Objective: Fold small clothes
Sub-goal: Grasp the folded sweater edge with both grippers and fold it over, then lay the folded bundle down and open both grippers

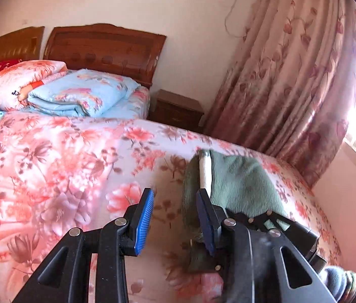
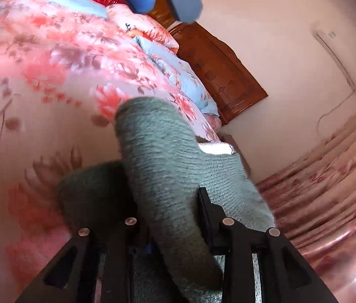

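Green sock [image 2: 162, 166] is sitting between the fingers of the right gripper [image 2: 170, 217] and draping forward over them, cuff end lifted above the floral bedspread [image 2: 39, 80]. The black fingers are closing on the knit from both sides; the right gripper is clamping the sock. A white patch is showing at the sock's heel.

In the left wrist view the same sock [image 1: 241, 184] is lying just right of the left gripper [image 1: 175, 217], its edge passing behind the right-hand blue pad [image 1: 204, 217]. The gap between the two blue pads is showing only bedspread [image 1: 51, 151], so the left gripper is standing partly open, holding nothing.

The left gripper is pointing downward toward the bed. The right wrist view is rolled strongly, with the wooden headboard [image 2: 218, 70] running diagonally. Part of the right gripper's black frame is showing at the lower right of the left wrist view.

Sock: ribbed, fuzzy knit, grey-green. Pads: ridged blue. Bedspread: smooth fabric, pink and coral flowers. Folded blue quilt [image 1: 82, 93] is lying near the headboard [image 1: 107, 48]; patterned curtain [image 1: 291, 75] is hanging at right.
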Tool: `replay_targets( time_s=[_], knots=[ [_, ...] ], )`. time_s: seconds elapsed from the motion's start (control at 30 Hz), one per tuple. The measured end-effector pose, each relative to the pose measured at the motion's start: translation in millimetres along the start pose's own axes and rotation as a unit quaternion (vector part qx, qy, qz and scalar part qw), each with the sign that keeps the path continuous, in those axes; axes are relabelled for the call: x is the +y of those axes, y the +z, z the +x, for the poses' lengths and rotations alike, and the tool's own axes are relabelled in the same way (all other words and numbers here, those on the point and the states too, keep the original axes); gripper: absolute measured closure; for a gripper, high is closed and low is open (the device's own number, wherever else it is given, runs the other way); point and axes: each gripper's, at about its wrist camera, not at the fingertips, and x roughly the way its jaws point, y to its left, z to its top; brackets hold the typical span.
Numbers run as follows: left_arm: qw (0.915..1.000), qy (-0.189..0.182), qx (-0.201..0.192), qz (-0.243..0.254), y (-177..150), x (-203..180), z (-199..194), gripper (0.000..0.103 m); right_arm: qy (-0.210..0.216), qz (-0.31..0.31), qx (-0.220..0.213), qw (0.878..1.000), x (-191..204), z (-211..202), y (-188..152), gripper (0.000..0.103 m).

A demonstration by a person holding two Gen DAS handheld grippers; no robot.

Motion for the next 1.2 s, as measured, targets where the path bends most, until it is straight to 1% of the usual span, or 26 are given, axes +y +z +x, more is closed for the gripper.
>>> replay_targets(
  time_s=[0.03, 0.07, 0.13, 0.2, 0.23, 0.27, 0.3, 0.33, 0.4, 0.43, 0.5, 0.53, 0.57, 0.6, 0.63, 0.67, 0.7, 0.73, 0.77, 0.8, 0.87, 0.9, 0.97, 1.07, 1.1, 1.2],
  knots=[
    [1.0, -0.003, 0.004, 0.005, -1, -3, 2, 0.067, 0.019, 0.014, -0.003, 1.0, -9, -3, -3, 0.063],
    [0.9999, -0.006, 0.008, 0.01, -2, -8, 4, 0.067, 0.028, 0.02, -0.003, 0.999, -15, -6, -5, 0.0],
    [0.9995, -0.015, 0.015, 0.022, 2, -18, 18, 0.067, 0.047, 0.036, -0.006, 0.998, -30, -19, -14, 0.0],
    [0.9986, -0.028, 0.018, 0.04, 5, -31, 23, 0.067, 0.103, 0.08, -0.028, 0.991, -50, -43, -29, 0.0],
    [0.9977, -0.037, 0.018, 0.054, 7, -41, 27, 0.067, 0.138, 0.122, -0.046, 0.982, -64, -59, -40, 0.0],
    [0.9967, -0.045, 0.018, 0.065, 8, -48, 29, 0.067, 0.173, 0.166, -0.067, 0.968, -79, -74, -52, 0.0],
    [0.9954, -0.053, 0.018, 0.078, 9, -56, 32, 0.067, 0.194, 0.203, -0.086, 0.956, -92, -85, -63, 0.0],
    [0.9937, -0.06, 0.019, 0.092, 11, -65, 37, 0.067, 0.203, 0.243, -0.102, 0.943, -108, -96, -76, 0.0],
    [0.9913, -0.069, 0.024, 0.11, 13, -75, 50, 0.067, 0.192, 0.287, -0.111, 0.932, -128, -102, -89, 0.0],
    [0.9912, -0.064, 0.035, 0.111, 14, -77, 63, 0.067, 0.184, 0.304, -0.11, 0.928, -138, -100, -93, 0.0],
    [0.9917, -0.042, 0.065, 0.103, 12, -78, 86, 0.067, 0.181, 0.325, -0.097, 0.923, -147, -89, -90, 0.0],
    [0.991, -0.027, 0.085, 0.1, 7, -77, 97, 0.067, 0.184, 0.337, -0.089, 0.919, -151, -81, -90, 0.0],
    [0.9904, -0.017, 0.096, 0.098, 2, -77, 103, 0.067, 0.193, 0.343, -0.082, 0.916, -151, -75, -90, 0.0],
    [0.9904, -0.014, 0.098, 0.097, -5, -77, 102, 0.067, 0.203, 0.344, -0.071, 0.914, -149, -68, -89, 0.0],
    [0.9908, -0.018, 0.092, 0.097, -14, -78, 97, 0.067, 0.213, 0.33, -0.044, 0.919, -141, -57, -87, 0.0],
    [0.9911, -0.02, 0.087, 0.098, -21, -78, 91, 0.067, 0.216, 0.309, -0.022, 0.926, -130, -54, -91, 0.0],
    [0.9905, -0.02, 0.082, 0.109, -31, -81, 84, 0.067, 0.209, 0.28, -0.011, 0.937, -120, -53, -94, 0.0],
    [0.9892, -0.016, 0.078, 0.123, -37, -84, 81, 0.067, 0.193, 0.245, -0.018, 0.95, -110, -56, -101, 0.0],
    [0.9869, -0.006, 0.072, 0.144, -44, -89, 76, 0.067, 0.183, 0.222, -0.025, 0.957, -105, -61, -104, 0.0],
    [0.9847, 0.0, 0.069, 0.16, -49, -93, 73, 0.067, 0.178, 0.213, -0.025, 0.961, -103, -64, -105, 0.0],
    [0.9813, 0.012, 0.063, 0.182, -55, -100, 72, 0.067, 0.177, 0.213, -0.023, 0.961, -106, -60, -108, 0.0],
    [0.9808, 0.016, 0.061, 0.184, -54, -102, 74, 0.066, 0.176, 0.213, -0.022, 0.961, -108, -57, -109, 0.0],
    [0.982, 0.02, 0.058, 0.179, -52, -102, 76, 0.063, 0.167, 0.203, -0.022, 0.965, -107, -53, -108, 0.0],
    [0.9847, 0.037, 0.05, 0.163, -51, -103, 73, 0.063, 0.155, 0.188, -0.02, 0.97, -101, -58, -109, 0.0],
    [0.9853, 0.046, 0.045, 0.158, -51, -103, 69, 0.063, 0.158, 0.192, -0.013, 0.969, -103, -59, -109, 0.0],
    [0.986, 0.07, 0.031, 0.148, -54, -107, 50, 0.062, 0.197, 0.24, 0.008, 0.951, -117, -71, -121, 0.0]
  ],
)
